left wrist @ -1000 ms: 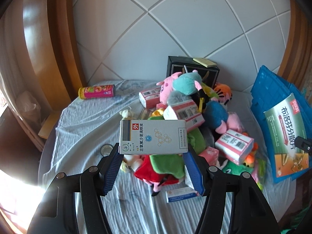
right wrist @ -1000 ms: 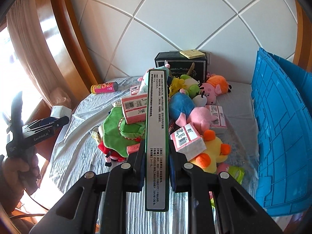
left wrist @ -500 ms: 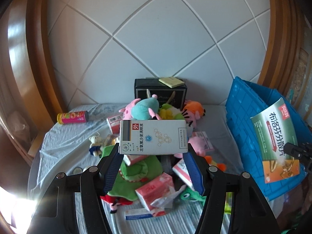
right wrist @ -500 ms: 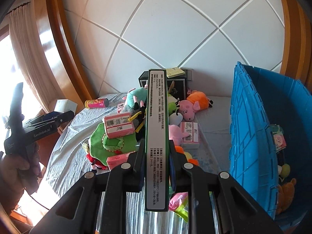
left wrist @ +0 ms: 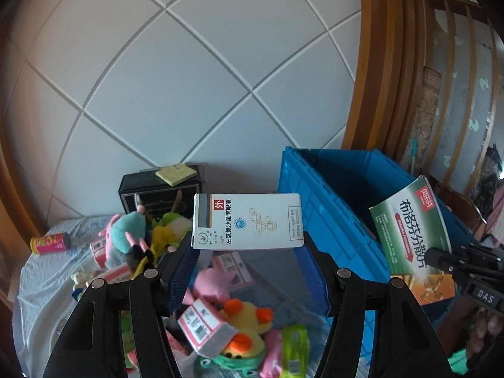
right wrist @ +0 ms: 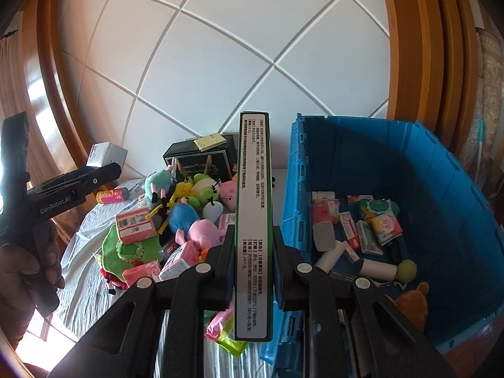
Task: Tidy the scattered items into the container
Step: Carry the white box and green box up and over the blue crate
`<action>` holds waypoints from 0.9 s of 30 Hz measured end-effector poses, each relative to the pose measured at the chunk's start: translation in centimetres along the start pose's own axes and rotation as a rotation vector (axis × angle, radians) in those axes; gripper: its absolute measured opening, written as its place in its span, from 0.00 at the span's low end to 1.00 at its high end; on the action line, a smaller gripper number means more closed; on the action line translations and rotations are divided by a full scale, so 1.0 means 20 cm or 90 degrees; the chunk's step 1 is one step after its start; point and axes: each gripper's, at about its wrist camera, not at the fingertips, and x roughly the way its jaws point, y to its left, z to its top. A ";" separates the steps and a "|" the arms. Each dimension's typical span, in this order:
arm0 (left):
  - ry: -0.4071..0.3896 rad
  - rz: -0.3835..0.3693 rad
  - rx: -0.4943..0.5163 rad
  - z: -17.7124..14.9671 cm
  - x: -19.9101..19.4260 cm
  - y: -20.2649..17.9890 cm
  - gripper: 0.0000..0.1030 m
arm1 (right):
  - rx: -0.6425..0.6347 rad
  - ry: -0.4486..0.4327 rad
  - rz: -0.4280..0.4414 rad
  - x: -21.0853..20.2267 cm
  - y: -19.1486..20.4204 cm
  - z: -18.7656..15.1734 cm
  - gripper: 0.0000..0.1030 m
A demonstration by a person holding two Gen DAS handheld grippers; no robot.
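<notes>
My left gripper [left wrist: 247,245] is shut on a white medicine box [left wrist: 247,220], held flat above the pile of plush toys [left wrist: 242,318] and small pink boxes. My right gripper [right wrist: 253,236] is shut on a green medicine box [right wrist: 253,220], seen edge-on, at the left rim of the blue crate [right wrist: 441,189]. In the left wrist view the green box [left wrist: 412,239] hangs in front of the crate's [left wrist: 330,195] right side. The crate holds several tissue packs, boxes and toys [right wrist: 356,230].
A black box with a yellow notepad [left wrist: 157,189] stands at the back wall. A pink can [left wrist: 50,242] lies at the table's far left. The toy pile [right wrist: 176,220] covers the grey cloth left of the crate. Wooden frames flank the white panelled wall.
Both grippers rose and swung right toward the blue crate with their boxes. The crate's inside now shows in the right wrist view.
</notes>
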 end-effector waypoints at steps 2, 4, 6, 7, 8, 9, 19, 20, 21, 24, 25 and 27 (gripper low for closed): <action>-0.008 -0.024 0.012 0.06 0.03 -0.11 0.60 | 0.010 -0.007 -0.017 -0.03 -0.08 0.02 0.18; -0.016 -0.048 0.025 0.11 0.06 -0.22 0.60 | 0.021 -0.012 -0.032 -0.05 -0.16 0.03 0.18; -0.019 -0.076 0.036 0.16 0.09 -0.33 0.60 | 0.030 -0.017 -0.047 -0.07 -0.24 0.04 0.18; -0.018 -0.090 0.041 0.18 0.11 -0.38 0.60 | 0.035 -0.018 -0.054 -0.09 -0.27 0.05 0.18; -0.017 -0.103 0.047 0.20 0.13 -0.43 0.60 | 0.040 -0.019 -0.060 -0.09 -0.30 0.05 0.18; -0.018 -0.113 0.055 0.22 0.15 -0.49 0.60 | 0.044 -0.021 -0.067 -0.10 -0.34 0.05 0.18; -0.012 -0.200 0.103 0.37 0.36 -0.97 0.60 | 0.090 -0.022 -0.129 -0.14 -0.65 0.05 0.18; -0.008 -0.207 0.102 0.38 0.38 -1.00 0.60 | 0.093 -0.023 -0.135 -0.15 -0.68 0.05 0.18; -0.004 -0.213 0.102 0.39 0.40 -1.04 0.60 | 0.096 -0.023 -0.141 -0.16 -0.71 0.05 0.18; 0.006 -0.229 0.106 0.41 0.47 -1.13 0.60 | 0.106 -0.022 -0.157 -0.17 -0.80 0.06 0.18; 0.009 -0.233 0.108 0.42 0.49 -1.17 0.60 | 0.110 -0.020 -0.163 -0.17 -0.83 0.06 0.18; 0.016 -0.239 0.113 0.42 0.52 -1.23 0.60 | 0.118 -0.018 -0.172 -0.17 -0.88 0.07 0.18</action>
